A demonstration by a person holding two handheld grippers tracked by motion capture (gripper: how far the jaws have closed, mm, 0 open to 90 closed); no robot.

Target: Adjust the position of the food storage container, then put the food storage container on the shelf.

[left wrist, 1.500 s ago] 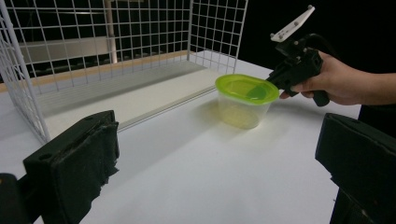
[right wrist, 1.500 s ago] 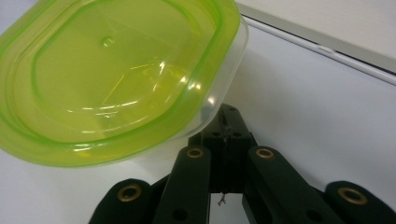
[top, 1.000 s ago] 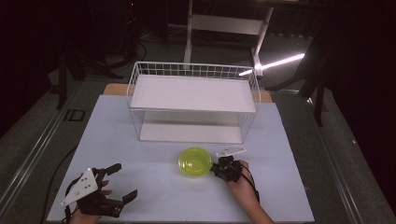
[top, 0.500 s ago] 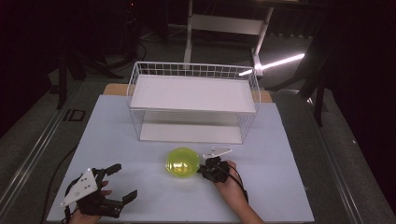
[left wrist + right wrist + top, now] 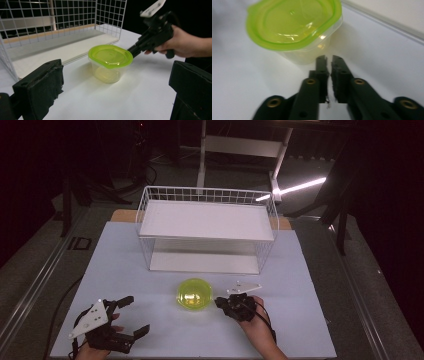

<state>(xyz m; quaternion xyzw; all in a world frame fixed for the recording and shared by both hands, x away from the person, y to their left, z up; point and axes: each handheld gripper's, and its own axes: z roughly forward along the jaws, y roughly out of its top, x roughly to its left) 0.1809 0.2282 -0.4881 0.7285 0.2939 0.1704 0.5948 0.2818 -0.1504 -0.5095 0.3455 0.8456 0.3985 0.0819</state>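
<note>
Over on the left, the person's left tongs (image 5: pixel 134 316) are resting low on the white tabletop (image 5: pixel 310 285), jaws spread wide with nothing between them. They are sitting well apart from the action, and I am guessing that hand is simply waiting its turn, pointed toward the middle so it can come in when wanted (its own camera is looking straight across at the tub).

In the middle, the clear plastic tub with the lime-green lid (image 5: pixel 194 293) is standing upright on the tabletop, just in front of the open lower level of the white wire rack (image 5: pixel 207 195), the lid seated flat on top. It is lying in the open, so both hands can get at it, and in line with the rack's lower shelf (image 5: pixel 202 262), which may be where it is heading.

To the right, the right tongs (image 5: pixel 218 302) are pointing at the tub's side, their tips just beside its wall below the lid's rim. The jaws are standing narrow, only a slit between the pads (image 5: pixel 321 65), and they have just been opening a little; nothing is between them. With the tips that close together and set level against the side, this looks to me like nudging rather than gripping, though I cannot tell whether the tips are actually touching the plastic.
</note>
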